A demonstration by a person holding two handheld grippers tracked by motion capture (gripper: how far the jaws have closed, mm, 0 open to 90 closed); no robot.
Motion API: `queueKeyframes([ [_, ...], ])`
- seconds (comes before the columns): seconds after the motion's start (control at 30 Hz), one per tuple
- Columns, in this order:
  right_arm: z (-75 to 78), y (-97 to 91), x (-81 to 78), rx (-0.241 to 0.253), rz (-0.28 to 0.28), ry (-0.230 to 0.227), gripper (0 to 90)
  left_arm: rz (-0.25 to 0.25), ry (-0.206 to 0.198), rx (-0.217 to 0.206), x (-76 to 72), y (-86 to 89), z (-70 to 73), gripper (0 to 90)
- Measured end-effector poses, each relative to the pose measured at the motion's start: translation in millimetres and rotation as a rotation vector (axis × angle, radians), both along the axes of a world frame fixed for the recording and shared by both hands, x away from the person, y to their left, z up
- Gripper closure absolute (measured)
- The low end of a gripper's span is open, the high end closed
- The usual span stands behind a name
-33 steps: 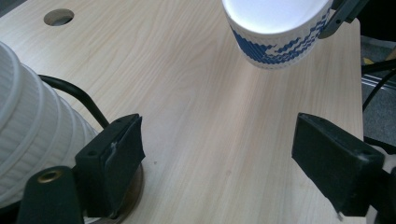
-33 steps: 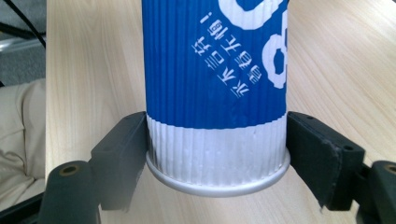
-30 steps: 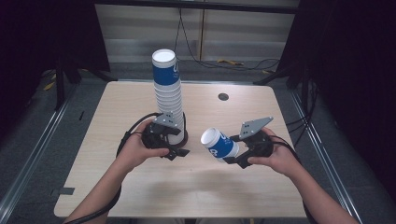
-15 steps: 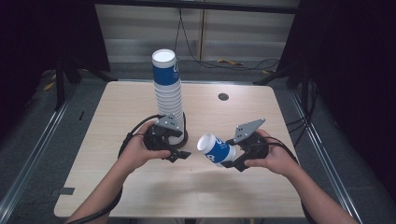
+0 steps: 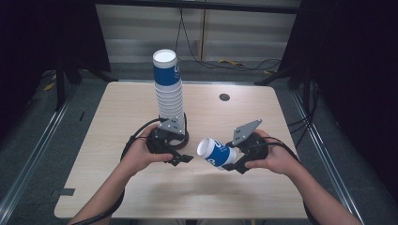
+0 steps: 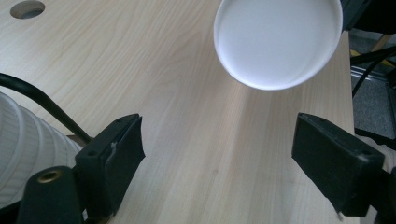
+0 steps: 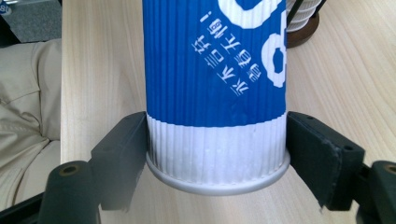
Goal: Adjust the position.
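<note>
High view, tall cup stack (image 5: 169,91) on the table (image 5: 112,140), its foot hidden behind the left gripper (image 5: 174,157), right gripper (image 5: 230,161) holding a tipped blue cup (image 5: 216,152), left gripper view, jaws wide, white cup end above, right gripper view, jaws clamping the cup's white band, top cut off.

wooden table (image 5: 117,112) with a round hole (image 5: 224,97).

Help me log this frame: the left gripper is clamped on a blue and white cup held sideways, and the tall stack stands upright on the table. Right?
Not quite: the right gripper holds the blue and white cup sideways, as the high view shows; its jaws pinch the cup's white end in the right gripper view. The left gripper is open. The tall stack does stand upright on the table.
</note>
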State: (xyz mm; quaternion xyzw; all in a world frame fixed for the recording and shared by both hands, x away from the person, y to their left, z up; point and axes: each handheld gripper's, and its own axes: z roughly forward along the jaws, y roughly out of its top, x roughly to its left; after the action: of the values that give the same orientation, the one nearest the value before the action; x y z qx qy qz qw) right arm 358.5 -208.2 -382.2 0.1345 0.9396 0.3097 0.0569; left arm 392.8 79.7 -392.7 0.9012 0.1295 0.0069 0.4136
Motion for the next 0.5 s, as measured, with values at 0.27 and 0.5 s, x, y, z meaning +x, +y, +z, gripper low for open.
queueKeyframes([
  [0.27, -1.9, 4.5, 0.3, -0.048, 0.021, 0.007, 22.7, -0.001, -0.002, 0.003, -0.4, 1.6, -1.9, 16.6],
  [0.5, -4.1, 5.5, 0.6, -0.072, 0.033, 0.013, 22.7, -0.018, -0.007, 0.030, -3.1, -2.7, -3.4, 16.5],
])
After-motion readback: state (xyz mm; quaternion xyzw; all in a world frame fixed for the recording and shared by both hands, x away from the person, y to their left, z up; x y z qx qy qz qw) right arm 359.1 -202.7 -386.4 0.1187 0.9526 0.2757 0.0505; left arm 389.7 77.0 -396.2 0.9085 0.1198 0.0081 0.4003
